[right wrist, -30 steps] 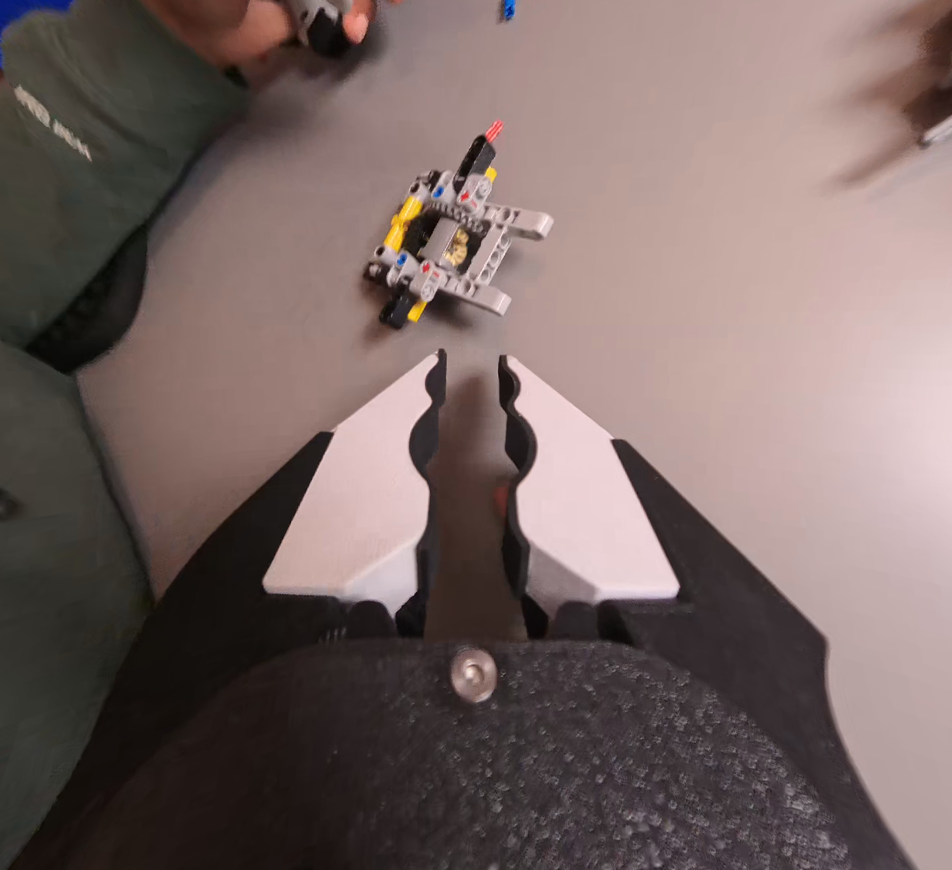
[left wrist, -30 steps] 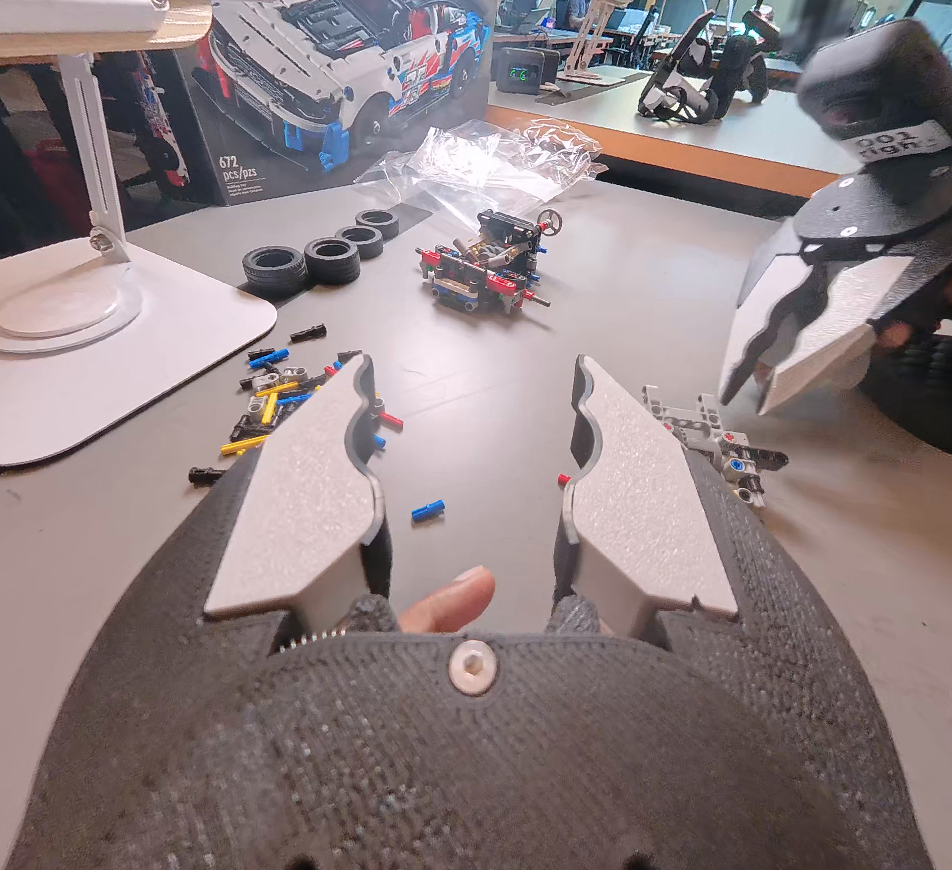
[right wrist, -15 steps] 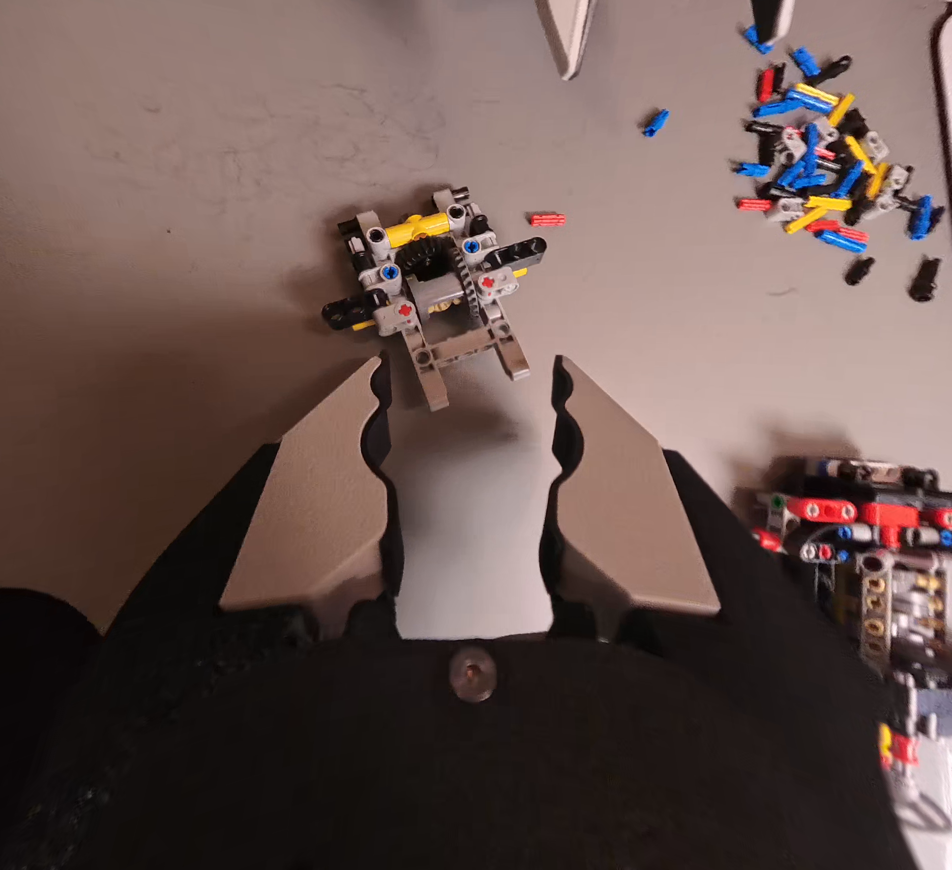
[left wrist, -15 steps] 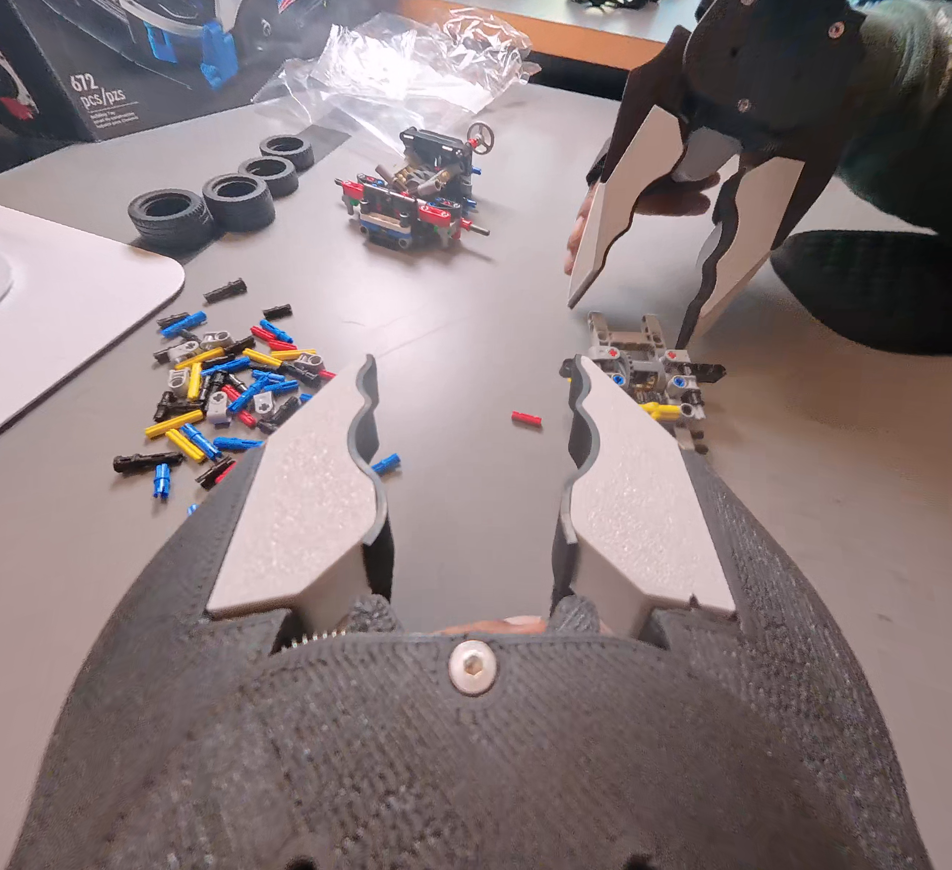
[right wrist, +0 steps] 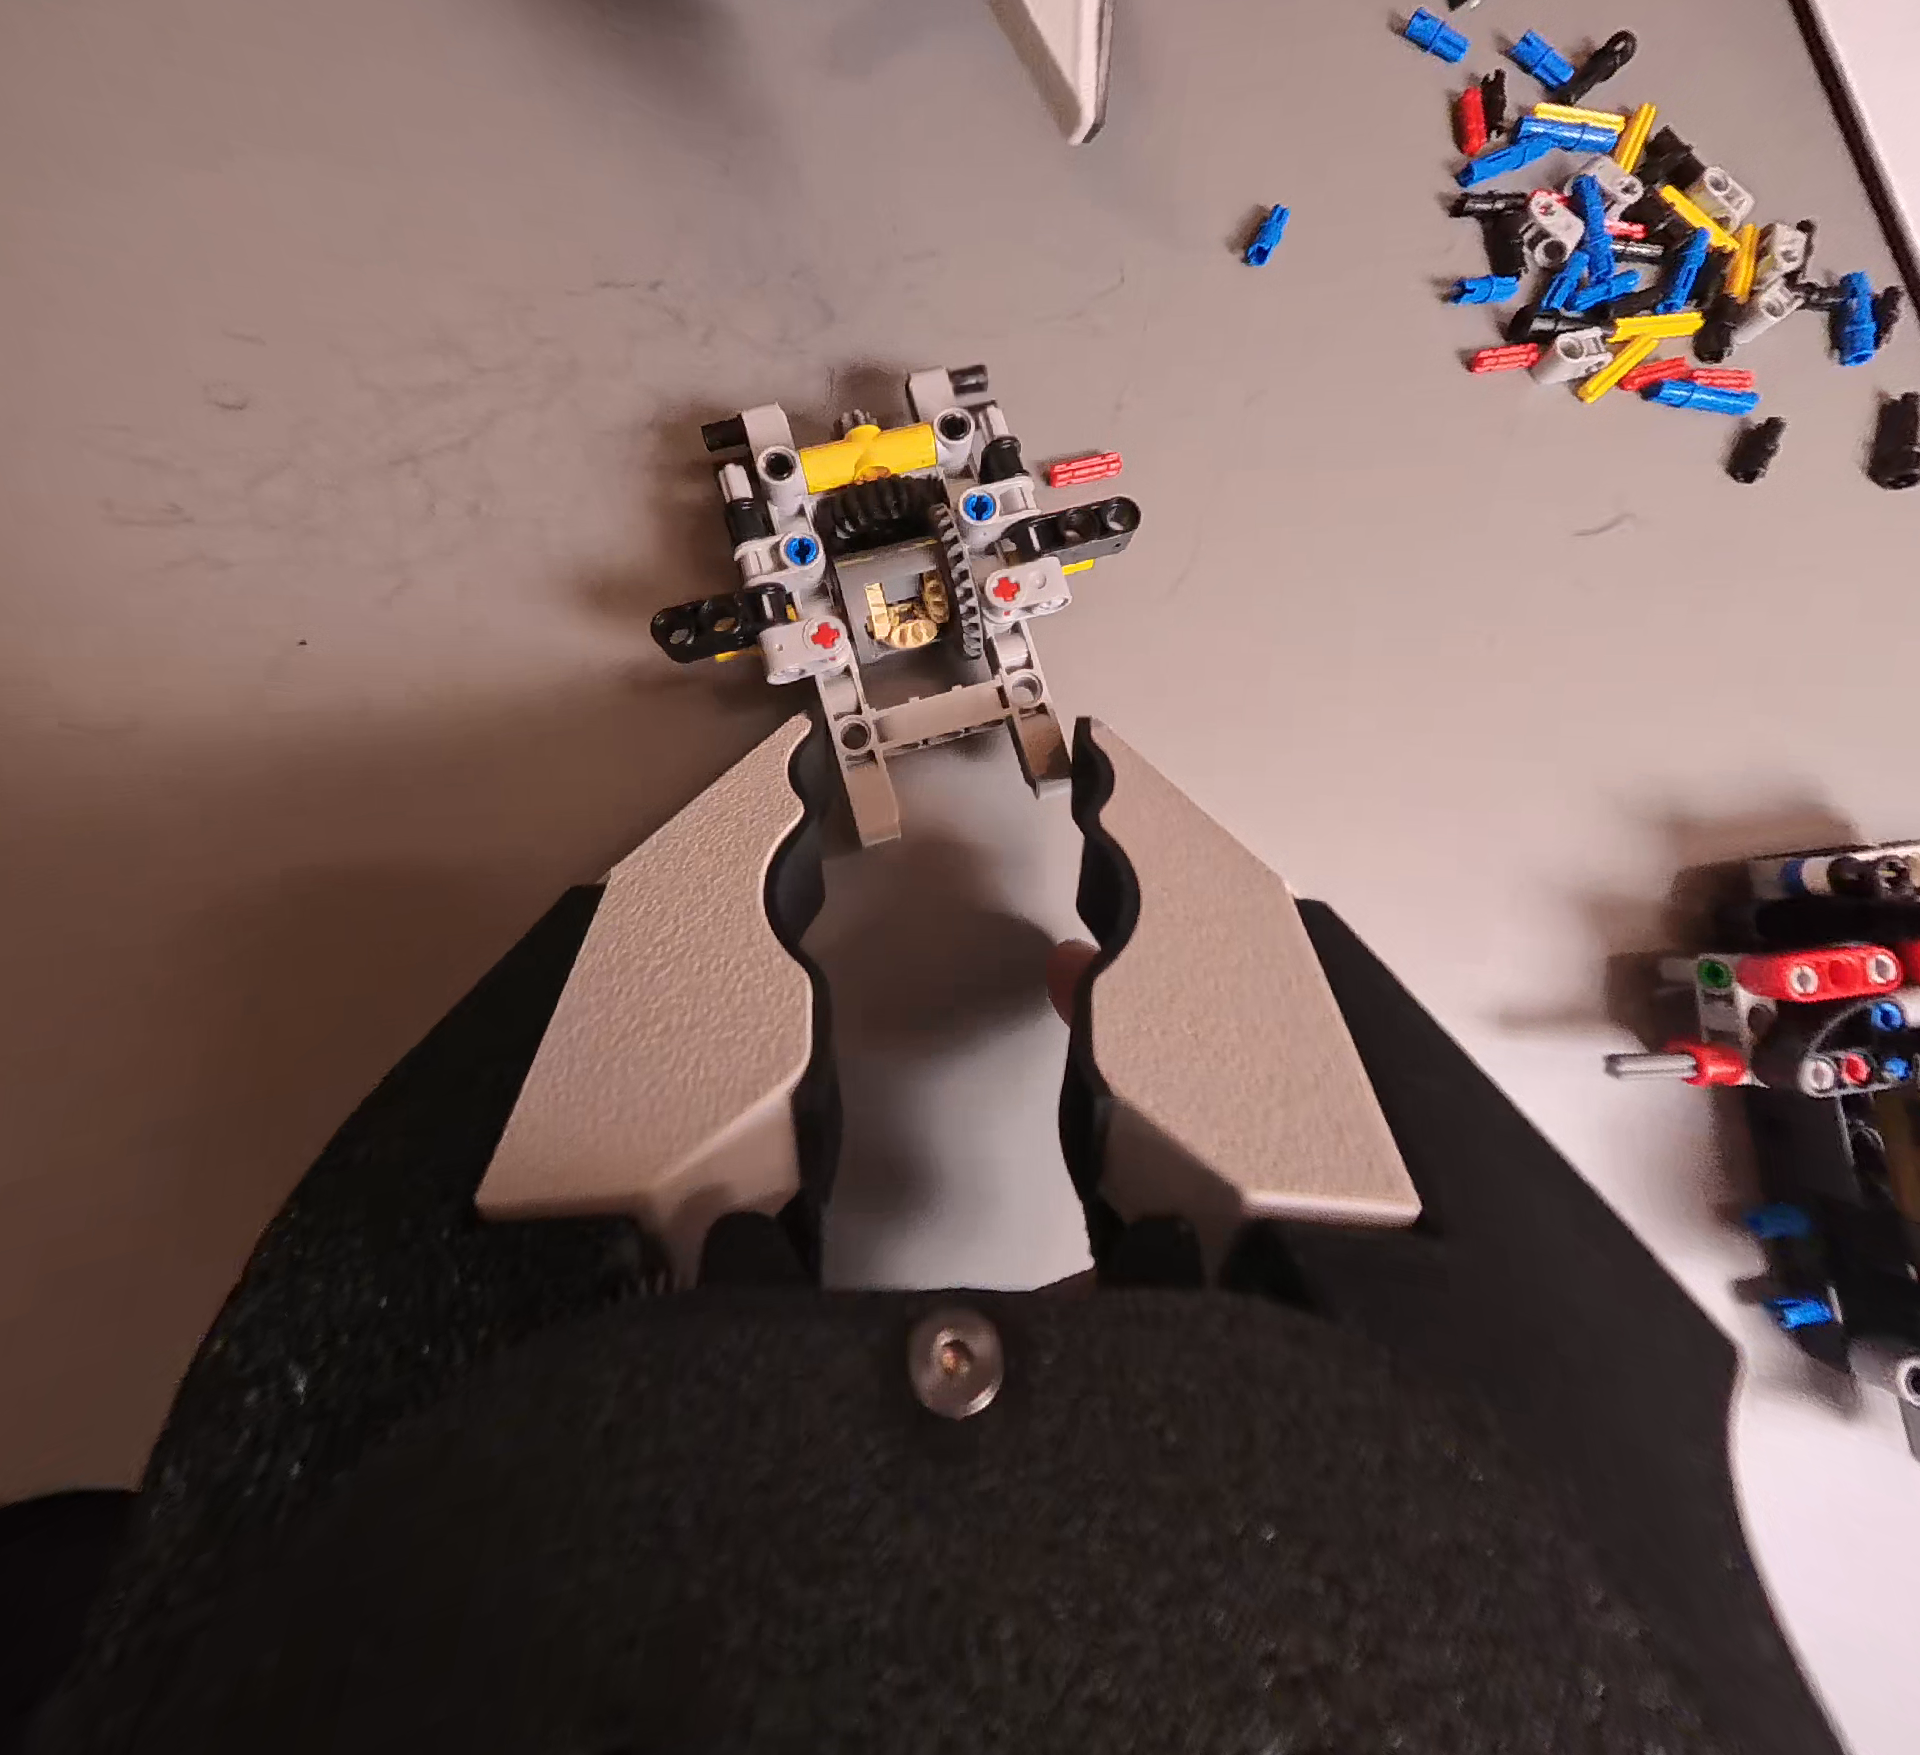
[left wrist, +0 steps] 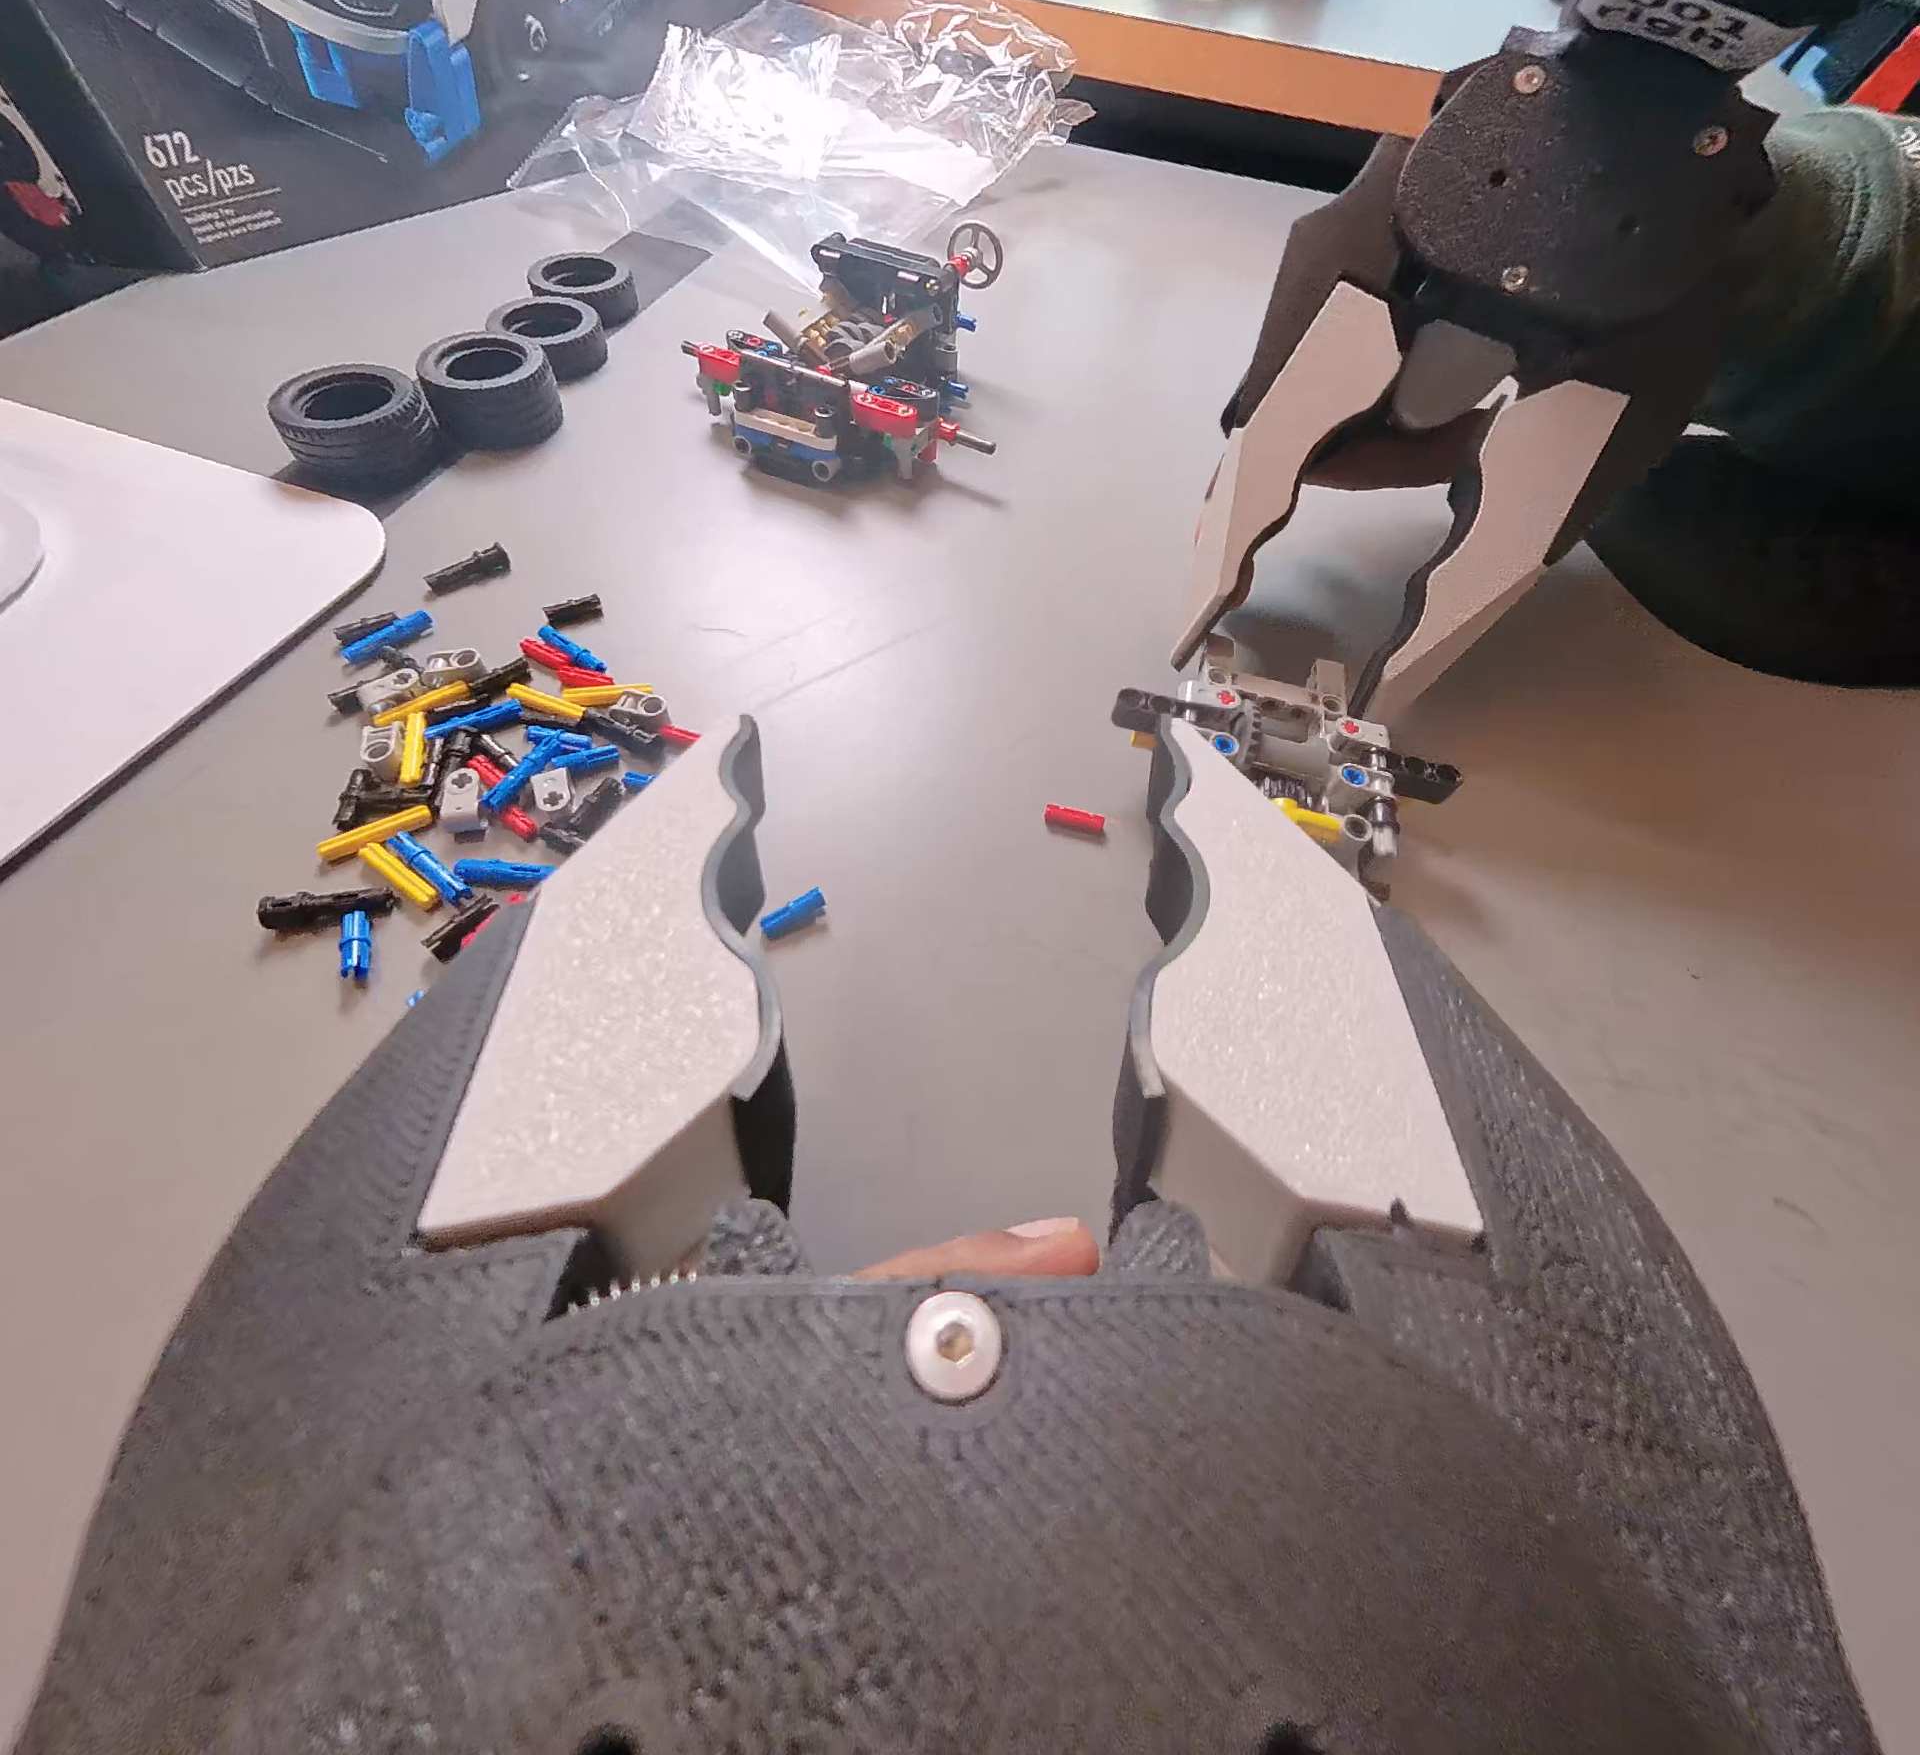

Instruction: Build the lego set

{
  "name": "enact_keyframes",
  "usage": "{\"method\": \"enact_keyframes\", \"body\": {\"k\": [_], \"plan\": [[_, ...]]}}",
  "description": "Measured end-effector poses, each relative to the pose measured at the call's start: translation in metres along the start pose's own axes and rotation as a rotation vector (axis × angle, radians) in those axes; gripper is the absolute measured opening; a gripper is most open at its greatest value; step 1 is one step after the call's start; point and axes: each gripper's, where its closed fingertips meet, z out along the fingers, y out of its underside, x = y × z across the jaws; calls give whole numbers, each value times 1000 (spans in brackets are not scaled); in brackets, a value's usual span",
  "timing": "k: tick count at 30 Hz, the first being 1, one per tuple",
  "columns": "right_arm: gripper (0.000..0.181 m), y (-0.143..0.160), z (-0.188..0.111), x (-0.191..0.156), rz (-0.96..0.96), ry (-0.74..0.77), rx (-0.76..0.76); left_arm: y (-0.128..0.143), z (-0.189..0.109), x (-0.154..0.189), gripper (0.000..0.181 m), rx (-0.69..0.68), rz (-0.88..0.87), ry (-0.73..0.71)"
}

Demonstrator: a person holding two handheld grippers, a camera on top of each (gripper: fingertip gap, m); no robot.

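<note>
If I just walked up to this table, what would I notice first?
Probably the small grey and yellow gear assembly in the middle of the table, with the open right gripper straddling its near end. Next, the bright heap of loose pins to the left near the white base, then the four black tyres lined up behind it.

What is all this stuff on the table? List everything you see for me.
Small gear assembly: one, grey, yellow and black, between the right gripper's fingertips.
Chassis assembly: one, black, red and blue, mid-table.
Tyres: four, black, in a row by the box.
Loose pins: a pile, blue, yellow, black, red, grey, left of centre.
Red pin: one, lying alone beside the gear assembly.
Set box: one, dark, far left.
Plastic bags: clear, crumpled, behind the chassis.
White stand base: one, left edge.
Left gripper: open, empty.
Right gripper: open.
</note>
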Motion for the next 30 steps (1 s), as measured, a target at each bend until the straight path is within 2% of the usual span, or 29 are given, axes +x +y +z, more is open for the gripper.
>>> {"method": "enact_keyframes", "body": {"k": [7, 21, 26, 30], "plan": [[45, -1, 3, -1, -8, 23, 15, 3, 6, -1, 76, -11, 10, -19], [49, -4, -2, 1, 12, 24, 68, -12, 0, -19, 78, 99, -4, -124], [54, -14, -15, 7, 56, 27, 154, -28, -12, -33, 79, 191, -7, -227], [53, -32, -33, 29, 118, 114, 311, -40, -25, -47, 79, 268, -27, -322]]}}
